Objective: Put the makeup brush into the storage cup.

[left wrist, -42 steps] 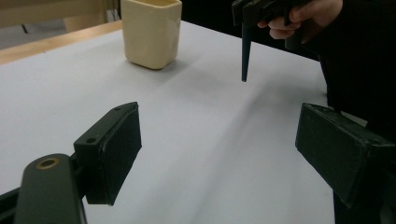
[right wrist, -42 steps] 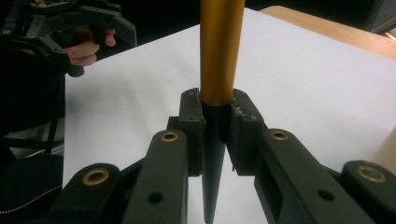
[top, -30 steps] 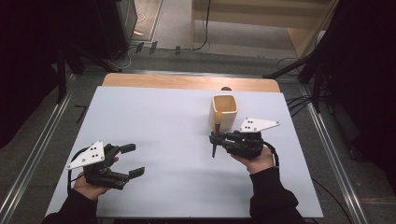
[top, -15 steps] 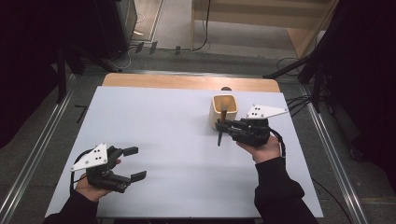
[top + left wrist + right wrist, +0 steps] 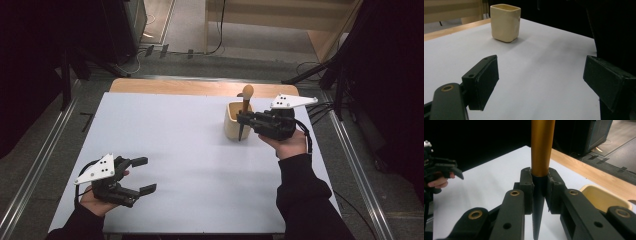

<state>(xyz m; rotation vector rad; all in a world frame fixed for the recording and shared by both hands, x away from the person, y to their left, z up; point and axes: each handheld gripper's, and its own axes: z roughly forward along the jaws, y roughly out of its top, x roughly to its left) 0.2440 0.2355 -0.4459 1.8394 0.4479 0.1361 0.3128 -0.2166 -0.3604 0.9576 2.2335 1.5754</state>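
My right gripper [image 5: 243, 121] is shut on a stick-like tool [image 5: 246, 93] with a golden-brown handle and a black pointed lower end. It holds the tool upright in the air, close to the cream cup [image 5: 231, 122]. In the right gripper view the pads clamp the tool [image 5: 541, 147] where the handle meets the black tip, with the cup [image 5: 602, 196] low on the right. My left gripper [image 5: 140, 175] rests near the front left of the white table [image 5: 175, 130], open, with nothing between its jaws. The left gripper view looks between the wide jaws of the left gripper [image 5: 541, 82] at the cup [image 5: 505, 22].
A wooden strip [image 5: 200, 87] runs along the table's far edge. Metal rails [image 5: 45, 160] flank the table on both sides, and cables [image 5: 320, 107] lie on the floor at the right. In the right gripper view, the left gripper [image 5: 446, 168] shows far off.
My right hand has risen and moved away from me toward the cup, carrying the tool. The left hand has stayed where it was.
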